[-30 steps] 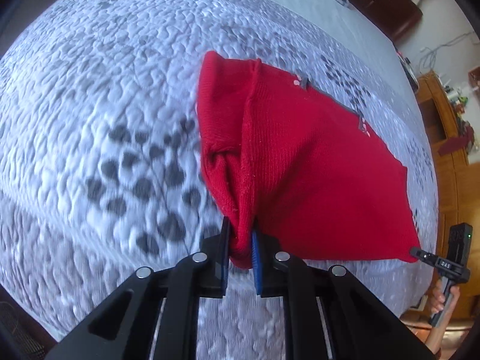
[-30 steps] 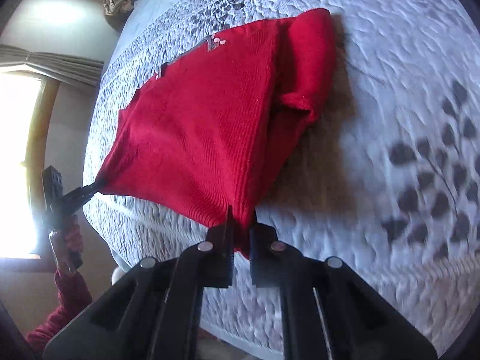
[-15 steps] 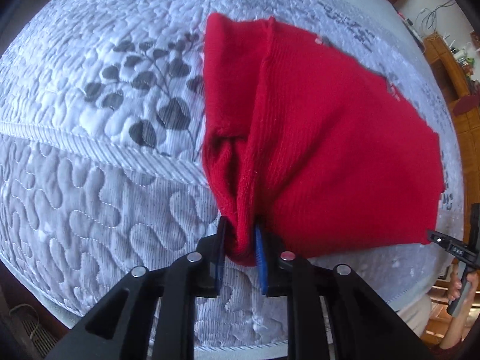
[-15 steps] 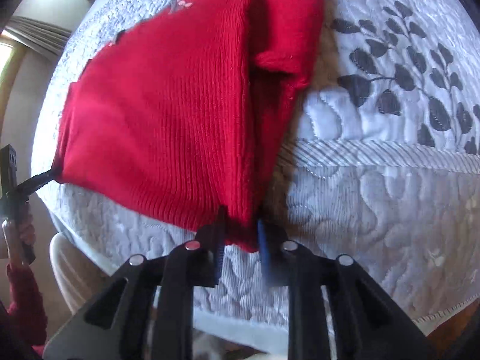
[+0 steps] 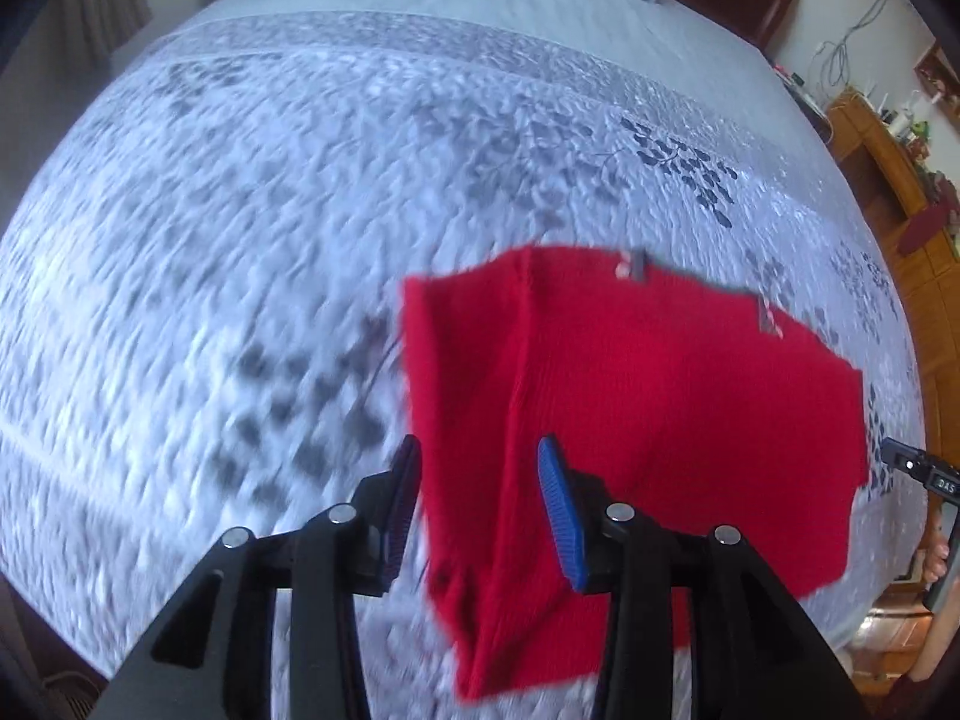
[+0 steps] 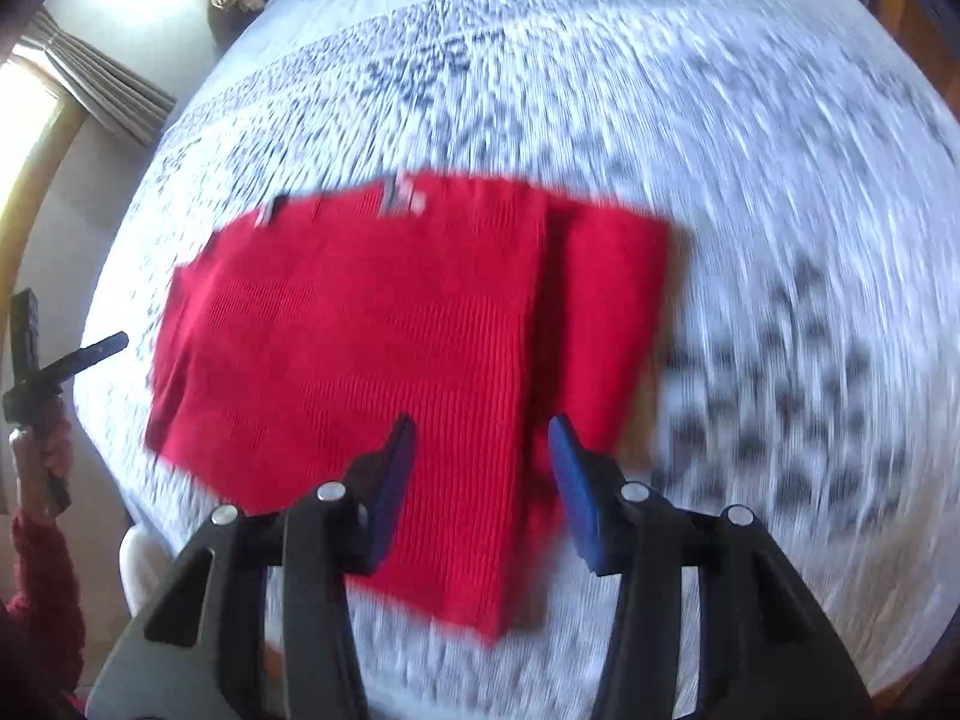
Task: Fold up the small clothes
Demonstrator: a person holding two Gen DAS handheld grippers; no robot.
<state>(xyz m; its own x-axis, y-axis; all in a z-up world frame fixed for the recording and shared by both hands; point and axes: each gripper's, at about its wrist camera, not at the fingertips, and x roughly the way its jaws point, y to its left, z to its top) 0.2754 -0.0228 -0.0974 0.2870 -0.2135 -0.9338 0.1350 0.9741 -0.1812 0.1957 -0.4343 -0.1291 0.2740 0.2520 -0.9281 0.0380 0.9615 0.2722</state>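
On the bed (image 5: 300,192): red knit garment (image 5: 630,396) lies folded, flat.
Jaws: left gripper (image 5: 477,498) and right gripper (image 6: 483,480) just opened, empty.
Left: probably further folds.

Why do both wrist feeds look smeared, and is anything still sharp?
Left wrist: motion blur smears the quilt; the left gripper stays crisp, the red garment soft-edged. Right wrist: heavier streaking; the right gripper stays sharp, window glare at left.
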